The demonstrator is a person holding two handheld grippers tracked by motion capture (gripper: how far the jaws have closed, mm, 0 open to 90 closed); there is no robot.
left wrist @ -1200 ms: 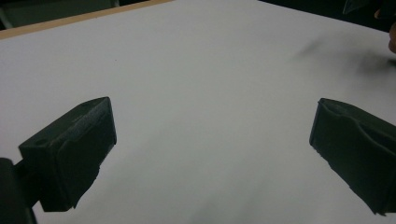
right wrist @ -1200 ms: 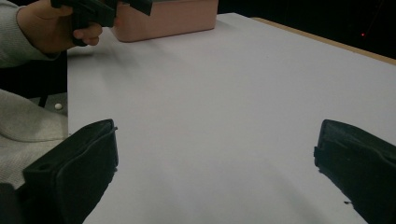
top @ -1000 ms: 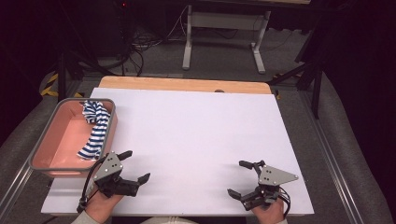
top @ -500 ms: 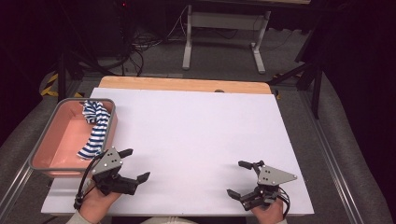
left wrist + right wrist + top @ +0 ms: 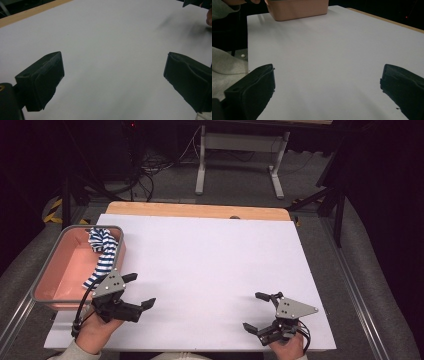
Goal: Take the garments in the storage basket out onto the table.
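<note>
I hold my left gripper spread beside the pink tub with its striped cloth, my right gripper spread over bare tabletop.

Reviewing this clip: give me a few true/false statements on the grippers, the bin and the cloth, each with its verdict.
1. The striped cloth hangs over the pink bin rim. True.
2. The left gripper is shut on the cloth. False: its jaws are open, holding nothing.
3. The right gripper is open above the white sheet. True.
4. The bin sits at the person's right. False: it is at the left edge.
</note>
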